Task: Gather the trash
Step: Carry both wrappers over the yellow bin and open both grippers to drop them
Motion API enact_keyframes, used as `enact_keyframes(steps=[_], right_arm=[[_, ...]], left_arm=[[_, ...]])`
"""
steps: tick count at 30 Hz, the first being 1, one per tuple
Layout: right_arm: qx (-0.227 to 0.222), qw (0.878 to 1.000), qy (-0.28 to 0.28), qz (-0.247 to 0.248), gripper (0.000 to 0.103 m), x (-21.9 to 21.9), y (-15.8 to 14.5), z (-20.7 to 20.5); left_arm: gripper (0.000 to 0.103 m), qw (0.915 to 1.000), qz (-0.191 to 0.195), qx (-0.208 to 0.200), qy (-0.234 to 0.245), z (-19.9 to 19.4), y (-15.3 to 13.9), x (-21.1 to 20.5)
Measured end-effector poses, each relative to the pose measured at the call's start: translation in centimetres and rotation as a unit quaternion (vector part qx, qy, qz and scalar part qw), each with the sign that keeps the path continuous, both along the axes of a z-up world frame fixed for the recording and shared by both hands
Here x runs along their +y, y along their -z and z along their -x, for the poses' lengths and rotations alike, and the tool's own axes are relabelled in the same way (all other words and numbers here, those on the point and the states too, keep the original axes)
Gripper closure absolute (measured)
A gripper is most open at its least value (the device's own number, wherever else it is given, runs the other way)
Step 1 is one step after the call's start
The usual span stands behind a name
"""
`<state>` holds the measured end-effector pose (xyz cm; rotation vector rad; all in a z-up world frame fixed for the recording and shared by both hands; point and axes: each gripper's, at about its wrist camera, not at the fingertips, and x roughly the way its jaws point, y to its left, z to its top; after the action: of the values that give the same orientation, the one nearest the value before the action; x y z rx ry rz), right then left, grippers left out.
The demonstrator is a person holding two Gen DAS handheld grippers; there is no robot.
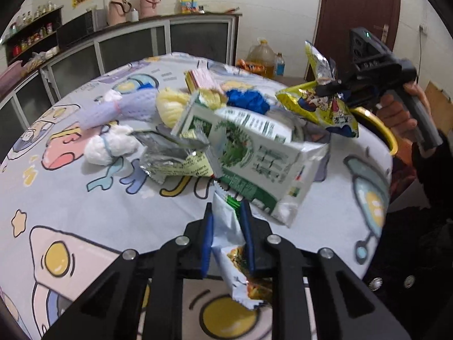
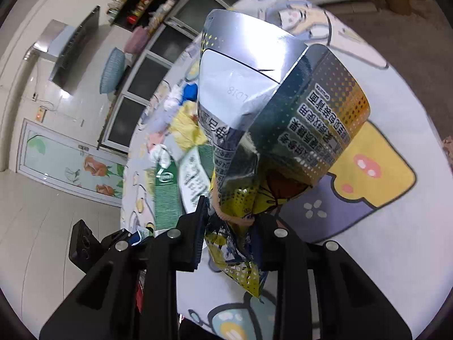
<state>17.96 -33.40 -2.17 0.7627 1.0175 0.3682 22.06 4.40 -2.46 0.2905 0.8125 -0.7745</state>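
The big carton (image 1: pixel 249 153) lies on the table (image 1: pixel 85 198), with a crumpled wrapper (image 1: pixel 172 155) beside it (left).

White walls, brown door (image 1: pixel 356 8), glass-front cabinets (image 1: pixel 158 39) — floor (image 2: pixel 56 212) probably tiled.

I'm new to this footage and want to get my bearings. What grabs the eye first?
The yellow snack bag dangles from the right gripper, off to the right above the table. The left gripper pinches a white wrapper, with a big green-and-white package lying just beyond on the cartoon tablecloth.
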Motion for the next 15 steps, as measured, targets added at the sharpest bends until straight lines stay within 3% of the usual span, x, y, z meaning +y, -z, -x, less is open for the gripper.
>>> enact_keyframes(steps=[8,15], right_arm=[[-0.018,0.999,0.049,-0.008,0.076,-4.7,-1.3,3.5],[-0.033,0.987,0.156,0.020,0.075,-12.8,-1.8,9.0]], left_arm=[[0.085,0.9991,0.041,-0.013,-0.001,2.1,-2.9,-0.8],[0.085,0.9956,0.074,-0.013,0.055,2.5,-4.3,-7.7]])
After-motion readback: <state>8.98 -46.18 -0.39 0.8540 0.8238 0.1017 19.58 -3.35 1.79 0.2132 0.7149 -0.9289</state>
